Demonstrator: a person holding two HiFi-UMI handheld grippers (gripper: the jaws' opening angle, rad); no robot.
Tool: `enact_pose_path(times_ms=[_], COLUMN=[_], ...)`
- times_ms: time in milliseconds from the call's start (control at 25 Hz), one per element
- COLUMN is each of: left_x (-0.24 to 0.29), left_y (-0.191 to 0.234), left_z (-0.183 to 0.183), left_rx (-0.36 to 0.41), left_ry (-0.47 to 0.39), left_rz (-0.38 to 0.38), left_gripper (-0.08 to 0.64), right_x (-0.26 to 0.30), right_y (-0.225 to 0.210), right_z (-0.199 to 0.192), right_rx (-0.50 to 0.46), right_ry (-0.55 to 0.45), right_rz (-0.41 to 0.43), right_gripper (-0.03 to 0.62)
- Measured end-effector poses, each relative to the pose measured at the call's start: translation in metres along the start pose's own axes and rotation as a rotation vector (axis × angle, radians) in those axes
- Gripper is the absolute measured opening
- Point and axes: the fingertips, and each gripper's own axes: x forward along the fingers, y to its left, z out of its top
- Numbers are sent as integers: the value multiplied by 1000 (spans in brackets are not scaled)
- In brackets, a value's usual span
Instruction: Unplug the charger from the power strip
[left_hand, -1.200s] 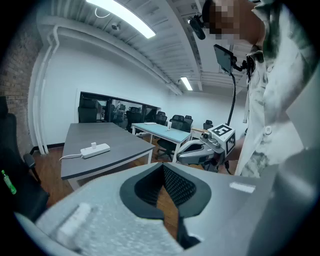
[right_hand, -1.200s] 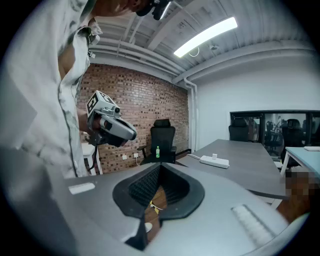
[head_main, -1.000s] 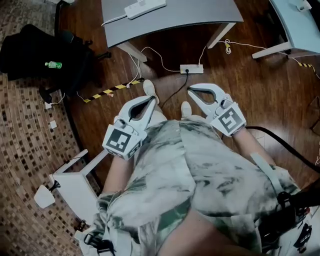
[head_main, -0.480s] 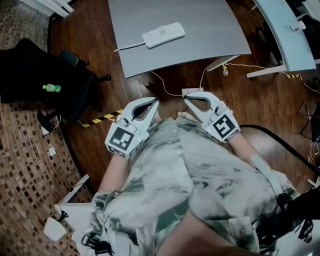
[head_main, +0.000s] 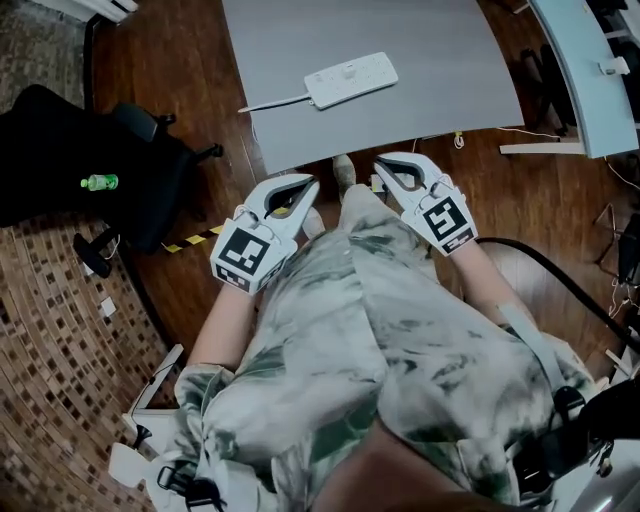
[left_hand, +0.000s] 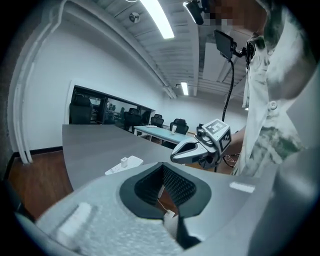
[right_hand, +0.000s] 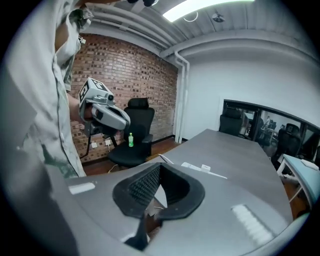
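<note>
We hold the left gripper and the right gripper with jaws pressed together, both empty, near the table bearing the power strip.

White rectangular plastic power strip on a plain grey bench. Dark brown wood-plank floor, with a brown mosaic-square carpet at left. Green bottle against a black office chair. Pale grey left gripper and right gripper bear black-and-white square markers. The loose fabric shirt is white marbled with green.
</note>
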Motion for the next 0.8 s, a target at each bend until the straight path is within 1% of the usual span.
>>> enact_pose_path(times_ms=[160, 320, 400, 440, 480, 520, 600, 720, 800], left_x=[36, 73, 93, 103, 113, 124, 145, 166, 178], left_y=[35, 67, 83, 90, 97, 104, 116, 131, 141], left_z=[15, 9, 4, 3, 2, -1, -8, -24, -33], left_rx=[30, 59, 74, 76, 79, 82, 90, 95, 116], left_ry=[35, 114, 160, 179, 197, 214, 251, 321, 362], left_rz=[22, 38, 36, 35, 34, 33, 35, 43, 55], left_gripper=[3, 5, 5, 25, 70, 81, 81, 117, 129], right_x=[34, 67, 84, 94, 104, 113, 131, 152, 162], right_y=[-52, -89, -109, -120, -130, -139, -154, -160, -162], right_z=[-25, -52, -69, -76, -81, -85, -94, -108, -113], right_rx=[4, -74, -90, -93, -97, -100, -109, -108, -110], right_ry=[67, 137, 185, 204, 217, 227, 246, 277, 288], right_rz=[-9, 39, 54, 61, 68, 76, 96, 132, 151], right_gripper=[8, 6, 6, 6, 8, 6, 7, 6, 6])
